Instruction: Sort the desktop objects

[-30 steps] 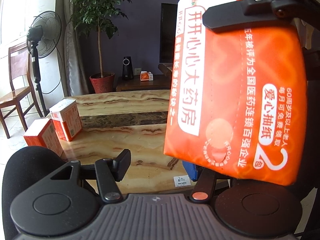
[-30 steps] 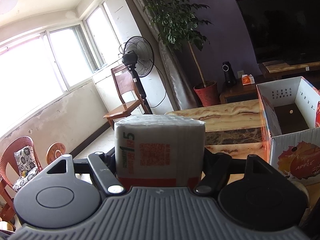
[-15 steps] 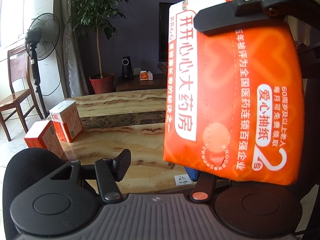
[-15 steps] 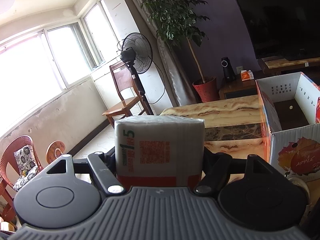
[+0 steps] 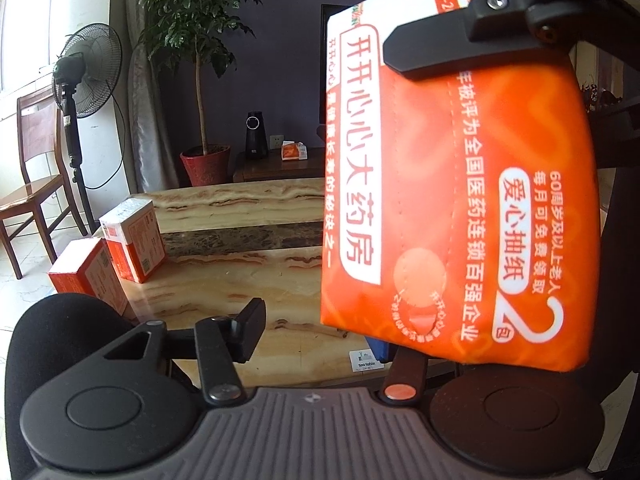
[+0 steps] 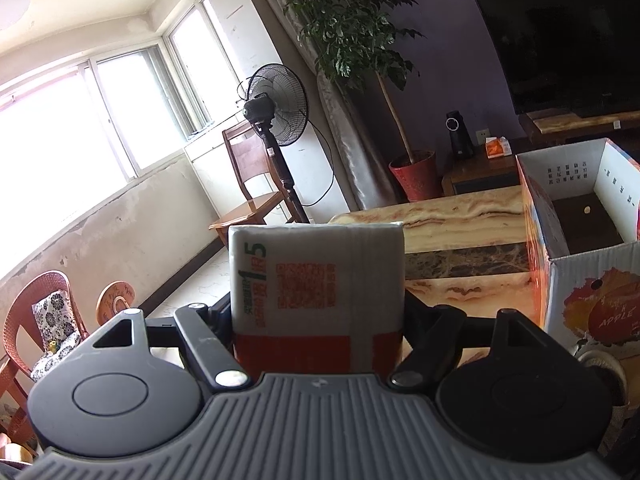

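Above the marble surface, the right gripper held an orange pack of tissues clear of everything, its jaws spread wide and pressed against the pack's two sides. The pack stood on end in that hold, one white-and-orange face turned back toward the right wrist camera, probably so that it could go down into a container narrow end first.

Just to the right stood an open carton printed with apples, its dark floor bare apart from one small pale speck. It looked like the place meant for the pack, which was not yet over the opening.

The left gripper sat low beside the pack. Its jaws were about half spread and closing, with nothing seen between them; the pack's lower corner hid the tip of one finger. It appeared to be waiting, free for the next pick.

A second pack and a third pack rested touching at the surface's left edge, unsorted.
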`<state>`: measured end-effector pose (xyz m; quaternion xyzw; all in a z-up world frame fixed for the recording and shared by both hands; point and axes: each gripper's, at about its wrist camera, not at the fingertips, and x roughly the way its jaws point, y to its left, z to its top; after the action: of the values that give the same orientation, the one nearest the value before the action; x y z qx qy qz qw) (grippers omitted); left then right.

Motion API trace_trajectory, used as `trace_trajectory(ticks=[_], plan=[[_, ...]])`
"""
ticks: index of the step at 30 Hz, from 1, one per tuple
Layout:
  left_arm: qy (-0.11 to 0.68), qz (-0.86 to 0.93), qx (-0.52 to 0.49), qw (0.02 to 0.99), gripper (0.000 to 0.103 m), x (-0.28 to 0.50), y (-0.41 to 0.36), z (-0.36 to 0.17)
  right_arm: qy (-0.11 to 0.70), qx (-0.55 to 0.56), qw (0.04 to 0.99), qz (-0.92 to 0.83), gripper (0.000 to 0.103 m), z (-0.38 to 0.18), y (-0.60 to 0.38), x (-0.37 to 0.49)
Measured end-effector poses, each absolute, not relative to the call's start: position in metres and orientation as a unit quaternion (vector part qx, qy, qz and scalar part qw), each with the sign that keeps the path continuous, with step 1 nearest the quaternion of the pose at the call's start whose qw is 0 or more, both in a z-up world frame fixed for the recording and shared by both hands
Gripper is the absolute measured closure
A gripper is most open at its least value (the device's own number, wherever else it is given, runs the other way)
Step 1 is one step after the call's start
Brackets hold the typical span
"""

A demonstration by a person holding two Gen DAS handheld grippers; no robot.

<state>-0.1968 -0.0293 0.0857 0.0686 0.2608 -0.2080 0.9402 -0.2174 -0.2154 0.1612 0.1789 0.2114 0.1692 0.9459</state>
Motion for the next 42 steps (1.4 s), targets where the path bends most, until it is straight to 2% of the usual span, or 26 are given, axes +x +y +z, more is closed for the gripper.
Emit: trace_trajectory(ticks=[11, 15, 42], plan=[[0.261, -0.203, 0.059, 0.942, 0.052, -0.197, -0.027, 0.087, 0.21, 0.159, 0.949, 0.173, 0.024, 0.159, -0.208, -0.219], [0.261, -0.201, 0.057, 0.942, 0.056, -0.198, -0.027, 0.088, 0.217, 0.163, 0.946, 0.178, 0.025, 0.157, -0.206, -0.216], [0.246, -0.171, -0.008, 0.954, 0.054, -0.194, -0.005, 0.096, 0.165, 0.166, 0.949, 0.213, 0.027, 0.172, -0.214, -0.237]])
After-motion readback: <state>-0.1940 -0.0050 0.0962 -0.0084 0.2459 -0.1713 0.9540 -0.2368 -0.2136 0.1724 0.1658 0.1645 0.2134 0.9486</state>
